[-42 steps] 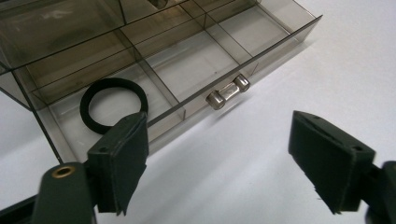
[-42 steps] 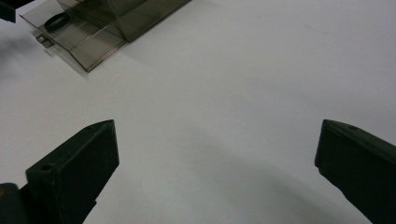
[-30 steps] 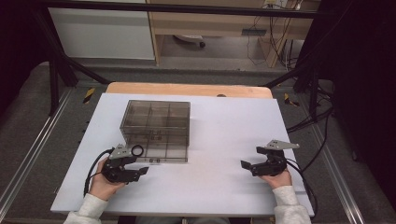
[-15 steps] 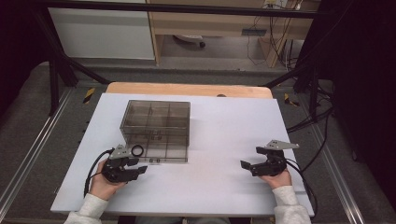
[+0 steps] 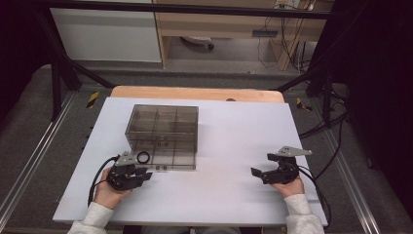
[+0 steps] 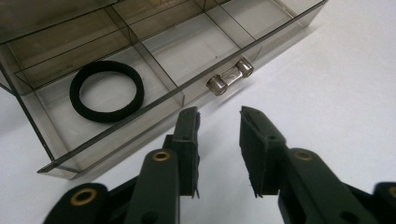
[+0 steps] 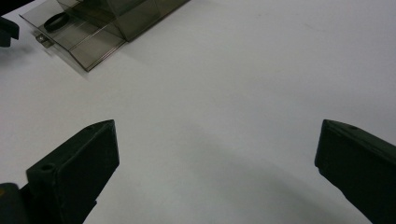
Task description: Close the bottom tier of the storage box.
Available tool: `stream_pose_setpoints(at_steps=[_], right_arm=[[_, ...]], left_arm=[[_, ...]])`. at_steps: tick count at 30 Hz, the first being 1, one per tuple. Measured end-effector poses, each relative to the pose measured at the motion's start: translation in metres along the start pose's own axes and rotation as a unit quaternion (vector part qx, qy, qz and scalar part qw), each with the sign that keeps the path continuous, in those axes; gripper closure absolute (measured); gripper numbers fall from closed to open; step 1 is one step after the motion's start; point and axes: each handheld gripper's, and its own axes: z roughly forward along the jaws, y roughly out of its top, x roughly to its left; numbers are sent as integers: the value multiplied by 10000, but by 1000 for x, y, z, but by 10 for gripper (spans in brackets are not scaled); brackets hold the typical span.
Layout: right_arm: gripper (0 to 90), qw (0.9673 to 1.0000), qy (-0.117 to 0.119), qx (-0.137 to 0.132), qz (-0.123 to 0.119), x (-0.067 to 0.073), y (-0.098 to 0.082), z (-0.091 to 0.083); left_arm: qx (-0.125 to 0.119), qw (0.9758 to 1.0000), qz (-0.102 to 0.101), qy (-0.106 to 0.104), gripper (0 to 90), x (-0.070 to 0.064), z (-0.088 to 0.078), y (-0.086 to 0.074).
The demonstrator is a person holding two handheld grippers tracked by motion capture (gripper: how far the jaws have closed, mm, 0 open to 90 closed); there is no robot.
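Left gripper [image 6: 218, 154] fingers slightly parted, holding nothing, aimed at the drawer handle [image 6: 229, 76] just ahead, its long axis crosswise. A black ring [image 6: 106, 91] lies in the drawer [image 6: 154, 100]. Right gripper [image 7: 217, 168], gaping empty, sits well apart on the surface [image 5: 234, 146].

This looks like a lab or recording workspace, not a home. A white tabletop [image 5: 234, 146] sits on a wooden base whose far edge shows, ringed by a black metal frame [image 5: 58, 73] with diagonal struts at both far corners. Loose cables [image 5: 287, 44] dangle beyond the far edge under a wooden bench [image 5: 234, 24], and more run along the right edge. Grey carpet [image 5: 29, 126] and metal floor rails [image 5: 29, 165] flank the left edge, with yellow-black hazard tape [image 5: 92, 99] near the far left corner.
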Motion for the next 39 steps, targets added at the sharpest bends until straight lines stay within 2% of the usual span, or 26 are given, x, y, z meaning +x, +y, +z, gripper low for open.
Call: stream_pose_setpoints(at_steps=[20, 39], right_arm=[[3, 10000, -5, -2, 7, 0, 0, 0], [3, 10000, -8, 17, -1, 0, 0, 0]], left_arm=[[9, 10000, 56, 29, 889, -1, 6, 1], [9, 9999, 94, 126, 891, 0, 17, 4]])
